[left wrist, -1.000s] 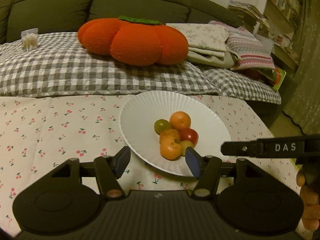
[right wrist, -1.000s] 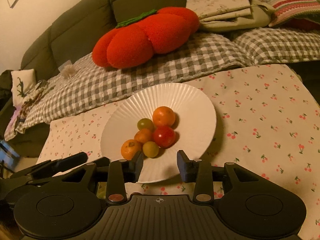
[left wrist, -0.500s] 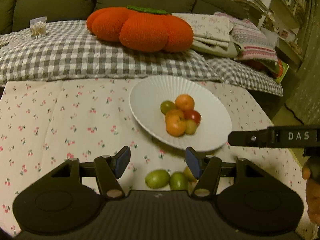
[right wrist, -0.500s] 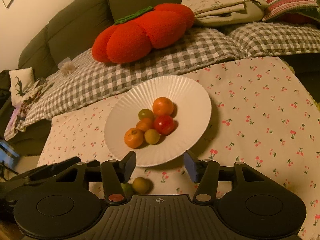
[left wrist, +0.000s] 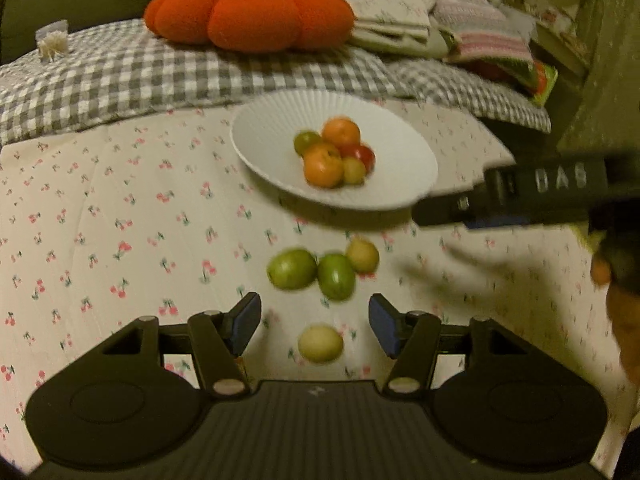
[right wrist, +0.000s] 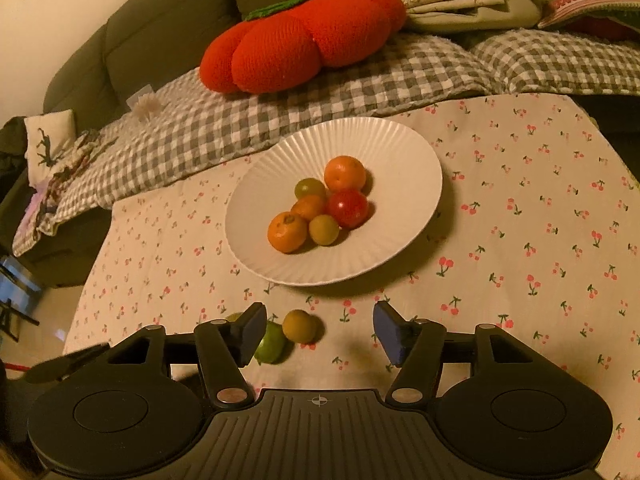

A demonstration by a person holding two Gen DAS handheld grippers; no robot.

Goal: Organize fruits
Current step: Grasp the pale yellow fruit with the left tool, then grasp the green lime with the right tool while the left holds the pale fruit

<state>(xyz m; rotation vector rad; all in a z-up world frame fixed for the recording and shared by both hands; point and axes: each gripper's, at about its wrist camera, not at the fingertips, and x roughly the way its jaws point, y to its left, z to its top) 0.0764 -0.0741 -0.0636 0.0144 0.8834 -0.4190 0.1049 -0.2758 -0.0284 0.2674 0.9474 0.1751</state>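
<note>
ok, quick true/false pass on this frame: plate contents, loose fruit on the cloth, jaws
1. The white plate holds six fruits, one of them a red tomato. True.
2. Four fruits lie loose on the cherry-print cloth in front of the plate. True: two green fruits, a yellowish fruit beside them and a pale fruit nearer the left gripper.
3. The left gripper is clamped on the pale fruit. False: its jaws are closing, but the fruit lies between them untouched.
4. The right gripper carries an orange. False: its jaws are opening and hold nothing.
5. The plate sits on the checked blanket. False: it sits on the cherry-print cloth.
</note>
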